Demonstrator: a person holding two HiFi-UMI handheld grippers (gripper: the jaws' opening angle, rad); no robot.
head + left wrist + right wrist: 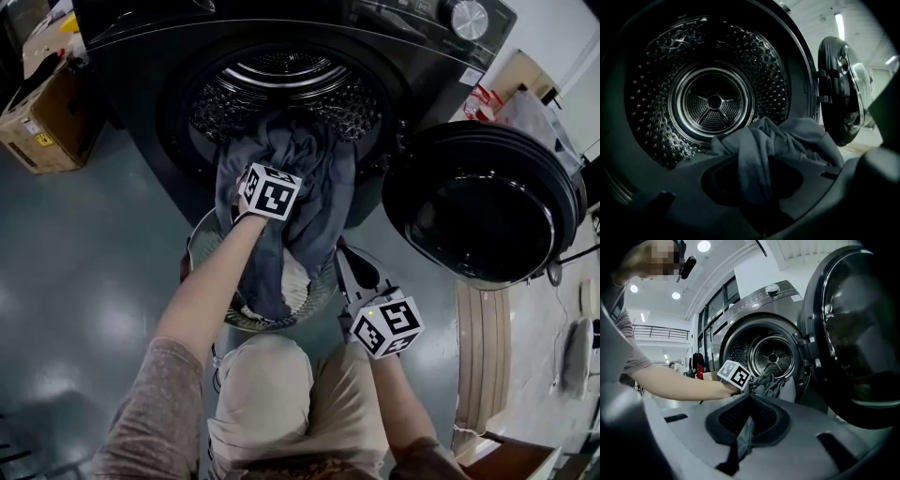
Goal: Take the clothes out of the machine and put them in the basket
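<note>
Left gripper [757, 194] and right gripper [742, 430] both pinch the cloth [314, 164] — lift it clear of the drum [281, 70], over the basket [194, 248].

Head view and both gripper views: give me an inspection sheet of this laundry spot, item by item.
Surface: grey glossy floor.
Job's things: grey garment hangs from the drum into the basket; pale cloth lies in the basket.
Clutter: cardboard box left of the machine.
Grippers: left gripper shut on the garment; right gripper shut on a strip of it.
Cables: one thin cord on the floor beyond the door.
Surroundings: machine door stands open at the right.
</note>
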